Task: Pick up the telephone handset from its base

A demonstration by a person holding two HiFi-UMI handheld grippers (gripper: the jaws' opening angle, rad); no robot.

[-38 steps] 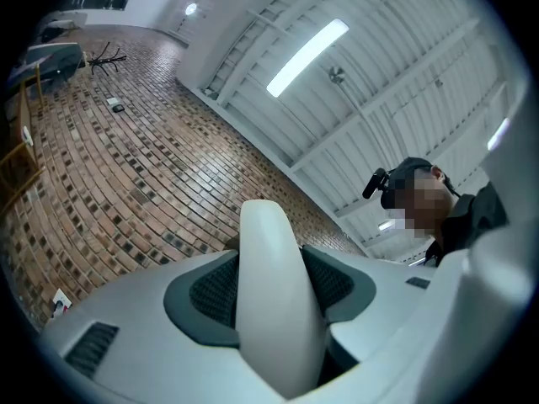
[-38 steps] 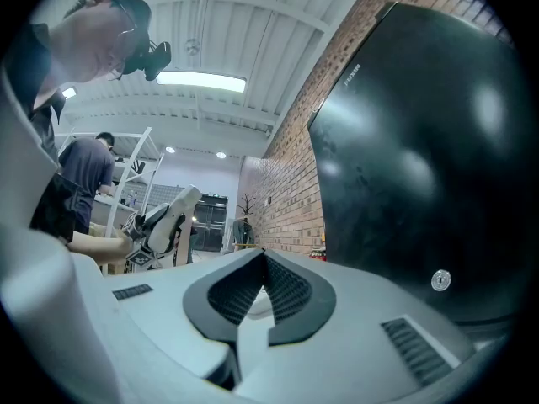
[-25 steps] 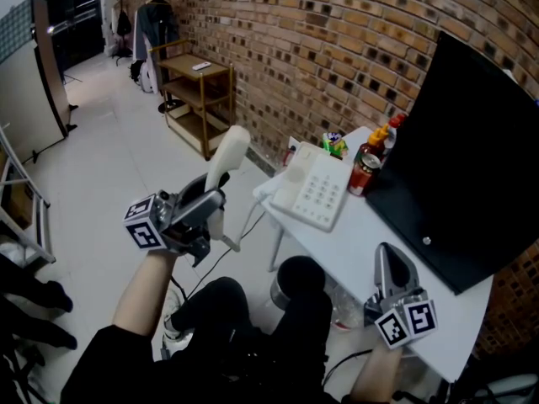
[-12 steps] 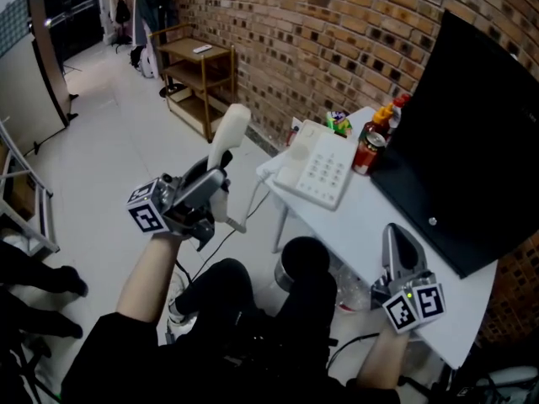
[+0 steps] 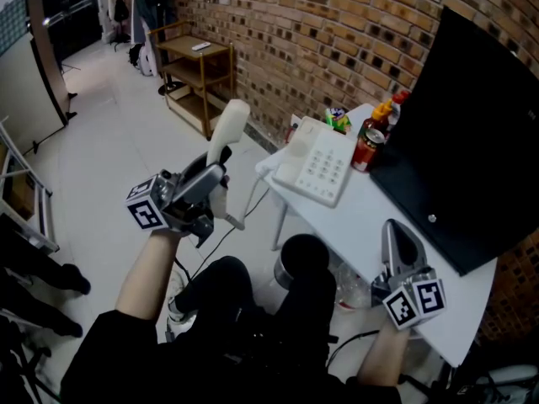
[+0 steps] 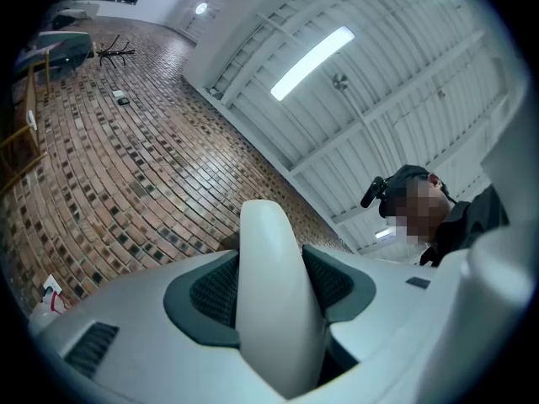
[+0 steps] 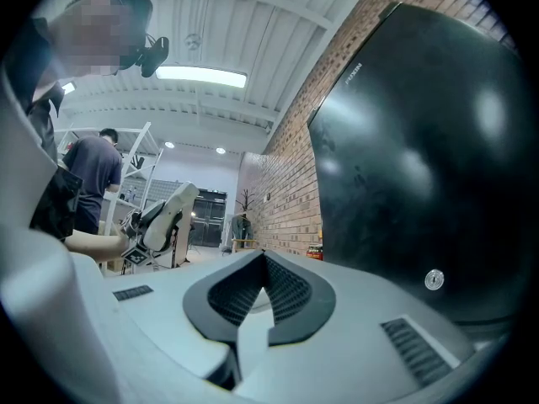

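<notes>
The white telephone handset (image 5: 227,133) is lifted clear of its base (image 5: 316,171) and held tilted upward, out to the left of the table, with my left gripper (image 5: 216,178) shut on its lower half. In the left gripper view the handset (image 6: 274,310) fills the gap between the dark pads. A cord (image 5: 249,202) runs from the handset back toward the base. The white keypad base sits on the white table (image 5: 362,230). My right gripper (image 5: 394,236) rests low over the table's near end, with its jaws (image 7: 263,297) together and nothing between them.
A large black panel (image 5: 476,133) leans on the brick wall at the table's right. Sauce bottles and a can (image 5: 372,148) stand behind the base. A wooden shelf cart (image 5: 198,91) is on the floor at the back left. The person's legs are under the table's edge.
</notes>
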